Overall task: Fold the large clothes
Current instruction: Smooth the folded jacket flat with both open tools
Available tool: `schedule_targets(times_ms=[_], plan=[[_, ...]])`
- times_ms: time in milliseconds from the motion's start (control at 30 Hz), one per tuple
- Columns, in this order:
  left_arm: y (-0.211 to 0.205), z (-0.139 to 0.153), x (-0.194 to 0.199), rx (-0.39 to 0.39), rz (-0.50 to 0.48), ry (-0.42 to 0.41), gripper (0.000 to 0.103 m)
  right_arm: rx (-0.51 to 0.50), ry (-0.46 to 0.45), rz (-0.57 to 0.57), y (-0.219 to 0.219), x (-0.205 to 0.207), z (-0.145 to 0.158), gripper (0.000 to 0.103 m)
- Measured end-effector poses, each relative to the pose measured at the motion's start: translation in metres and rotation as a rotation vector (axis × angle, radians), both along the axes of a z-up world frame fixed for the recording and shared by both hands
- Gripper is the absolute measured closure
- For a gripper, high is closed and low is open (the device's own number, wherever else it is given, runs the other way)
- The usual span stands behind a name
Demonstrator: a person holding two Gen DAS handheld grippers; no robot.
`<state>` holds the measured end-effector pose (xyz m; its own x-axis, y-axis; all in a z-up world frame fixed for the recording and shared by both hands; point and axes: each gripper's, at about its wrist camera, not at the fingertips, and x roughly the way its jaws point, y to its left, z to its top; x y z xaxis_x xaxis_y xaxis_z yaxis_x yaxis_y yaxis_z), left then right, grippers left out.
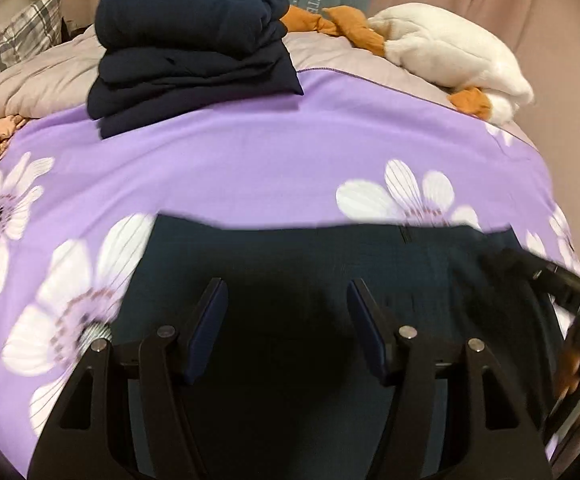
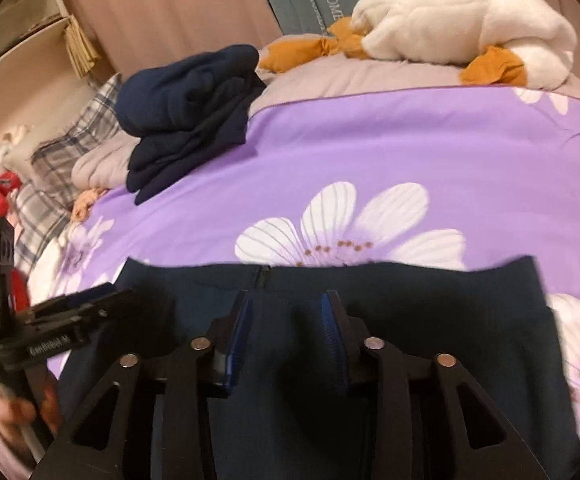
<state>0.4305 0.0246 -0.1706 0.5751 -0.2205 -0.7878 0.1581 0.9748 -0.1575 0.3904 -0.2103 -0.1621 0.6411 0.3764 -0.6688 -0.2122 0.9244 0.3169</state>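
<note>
A dark teal garment (image 1: 309,256) with a zipper at its far edge lies flat on the purple flowered bedspread (image 1: 250,160), close in front of both grippers. It also shows in the right wrist view (image 2: 409,300). My left gripper (image 1: 286,292) is open above the garment, holding nothing. My right gripper (image 2: 286,304) is open just above the garment near the zipper (image 2: 264,276), holding nothing. The right gripper also shows at the right edge of the left wrist view (image 1: 529,264), and the left gripper shows at the left of the right wrist view (image 2: 102,300).
A stack of folded navy clothes (image 1: 186,52) sits at the far side of the bed. A white plush goose with orange feet (image 1: 449,52) lies at the far right. Plaid pillows (image 1: 18,36) and a grey quilt (image 1: 42,84) are at the far left.
</note>
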Motion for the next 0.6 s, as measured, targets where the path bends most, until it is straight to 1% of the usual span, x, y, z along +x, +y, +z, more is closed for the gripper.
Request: schedule_targets(times_ms=[33,67,133,167,200,233,300,333,400,467,533,600], plan=[[0.005,0.001,-0.013,0.002,-0.009,0.000,0.041,-0.012,-0.003,-0.002,-0.008,-0.015,0.004,0.055],[0.011,0.002,-0.028,0.005,-0.019,0.001,0.041,-0.022,-0.004,-0.002,-0.013,-0.023,0.006,0.054],[0.017,-0.001,-0.046,0.010,-0.035,0.008,0.041,-0.050,-0.010,-0.006,-0.026,-0.048,0.010,0.054],[0.022,-0.003,-0.062,0.016,-0.043,0.004,0.041,-0.055,-0.013,-0.008,-0.034,-0.057,0.010,0.054],[0.026,-0.006,-0.076,0.037,-0.047,0.005,0.041,-0.058,-0.014,-0.010,-0.041,-0.062,0.011,0.054],[0.027,-0.008,-0.082,0.050,-0.051,0.002,0.041,-0.071,-0.023,-0.016,-0.049,-0.080,0.010,0.054],[0.030,-0.015,-0.102,0.084,-0.066,-0.008,0.041,-0.121,-0.043,-0.019,-0.056,-0.097,0.006,0.054],[0.032,-0.017,-0.108,0.087,-0.071,-0.004,0.041,-0.136,-0.048,-0.023,-0.058,-0.100,0.006,0.054],[0.031,-0.026,-0.118,0.077,-0.094,0.016,0.041,-0.156,-0.029,-0.013,-0.063,-0.118,-0.004,0.054],[0.028,-0.038,-0.128,0.088,-0.106,0.032,0.041,-0.184,0.012,-0.021,-0.069,-0.132,-0.019,0.054],[0.026,-0.044,-0.136,0.099,-0.109,0.030,0.041,-0.225,0.066,-0.049,-0.073,-0.141,-0.038,0.054],[0.027,-0.049,-0.145,0.084,-0.106,0.030,0.041,-0.221,0.065,-0.061,-0.079,-0.154,-0.046,0.054]])
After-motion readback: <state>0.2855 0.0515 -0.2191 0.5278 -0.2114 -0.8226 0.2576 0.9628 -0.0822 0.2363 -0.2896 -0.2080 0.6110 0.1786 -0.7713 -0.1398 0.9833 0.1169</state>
